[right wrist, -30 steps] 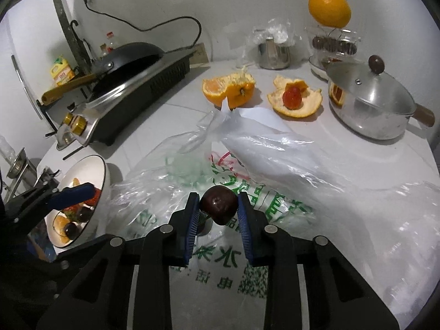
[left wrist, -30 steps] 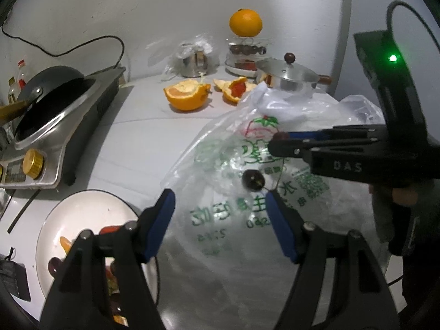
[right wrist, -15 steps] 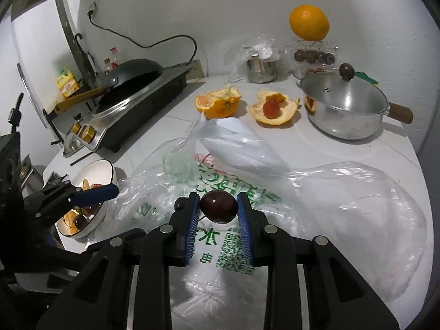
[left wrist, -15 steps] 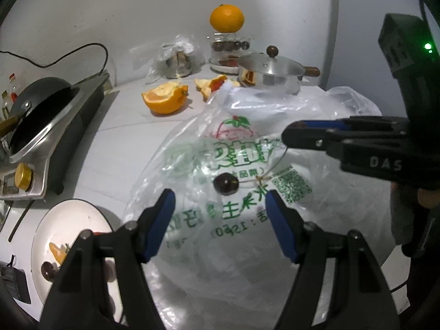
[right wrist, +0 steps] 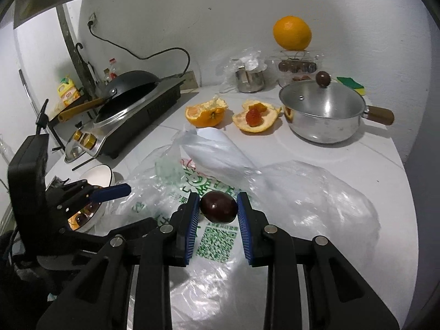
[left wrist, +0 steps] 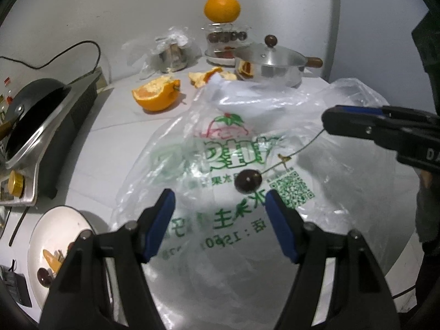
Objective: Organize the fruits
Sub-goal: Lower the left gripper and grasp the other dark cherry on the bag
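My right gripper (right wrist: 218, 209) is shut on a dark red cherry (right wrist: 218, 206), held above a clear plastic bag with green print (right wrist: 302, 192). In the left wrist view the right gripper (left wrist: 330, 121) reaches in from the right, and a second dark cherry (left wrist: 248, 180) dangles from its tip on a thin stem. My left gripper (left wrist: 220, 214) hangs open over the bag (left wrist: 233, 242), just below that dangling cherry, with nothing between its fingers. A white bowl (left wrist: 55, 220) with fruit pieces sits at the lower left. In the right wrist view the left gripper (right wrist: 115, 191) is above that bowl (right wrist: 101, 169).
A stove with a black pan (left wrist: 35, 110) lines the left side. At the back stand a lidded steel pot (right wrist: 321, 112), orange halves and peel (right wrist: 205, 114), a steel cup in plastic (right wrist: 249, 79), and a whole orange (right wrist: 291, 33) on a clear box. The counter edge curves at the right.
The right gripper has risen and drawn back with its cherry, so the bag looks farther below. The left gripper has shifted right over the bag; the bowl has slid toward the lower left corner.
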Demonstrator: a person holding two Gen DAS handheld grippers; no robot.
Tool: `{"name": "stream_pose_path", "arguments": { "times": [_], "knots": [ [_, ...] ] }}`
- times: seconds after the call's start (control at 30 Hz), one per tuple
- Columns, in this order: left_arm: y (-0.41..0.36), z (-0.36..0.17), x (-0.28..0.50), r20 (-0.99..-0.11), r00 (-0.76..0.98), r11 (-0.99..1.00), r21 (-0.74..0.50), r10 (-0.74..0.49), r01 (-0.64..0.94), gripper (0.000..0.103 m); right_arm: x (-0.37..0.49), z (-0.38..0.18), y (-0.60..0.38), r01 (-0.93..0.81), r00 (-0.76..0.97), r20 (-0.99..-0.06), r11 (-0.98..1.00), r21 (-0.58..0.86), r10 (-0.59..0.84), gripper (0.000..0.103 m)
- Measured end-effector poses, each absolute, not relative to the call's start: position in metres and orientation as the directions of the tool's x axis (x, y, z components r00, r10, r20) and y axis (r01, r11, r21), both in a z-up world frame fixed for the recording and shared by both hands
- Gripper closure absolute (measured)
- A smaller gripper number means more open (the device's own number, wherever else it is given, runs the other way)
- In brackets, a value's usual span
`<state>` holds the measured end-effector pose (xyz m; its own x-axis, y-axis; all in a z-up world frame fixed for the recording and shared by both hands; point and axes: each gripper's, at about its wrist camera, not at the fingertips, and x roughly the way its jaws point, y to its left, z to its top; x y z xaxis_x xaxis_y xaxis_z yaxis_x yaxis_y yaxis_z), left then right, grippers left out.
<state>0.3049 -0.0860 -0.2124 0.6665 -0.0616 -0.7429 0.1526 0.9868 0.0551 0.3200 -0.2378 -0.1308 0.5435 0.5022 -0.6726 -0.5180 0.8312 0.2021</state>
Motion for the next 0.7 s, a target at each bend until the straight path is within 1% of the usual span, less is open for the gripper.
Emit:
{"name": "stream_pose_path", "arguments": {
  "times": [0.23, 0.7],
  "knots": [
    [-0.111, -0.22, 0.317, -0.754, 0.651, 0.97, 0.084, -0.086, 0.226, 0.034, 0.318, -0.14, -0.258, -0.484, 0.547, -0.683, 0.849, 0.214, 0.484, 0.073],
    [-0.133, -0.243, 0.365, -0.795, 0.604, 0.922, 0.195, -0.051, 0.334, 0.034, 0.334, -0.158, -0.268, -0.45, 0.541, -0.683, 0.855, 0.258, 0.49, 0.073]
  ]
}}
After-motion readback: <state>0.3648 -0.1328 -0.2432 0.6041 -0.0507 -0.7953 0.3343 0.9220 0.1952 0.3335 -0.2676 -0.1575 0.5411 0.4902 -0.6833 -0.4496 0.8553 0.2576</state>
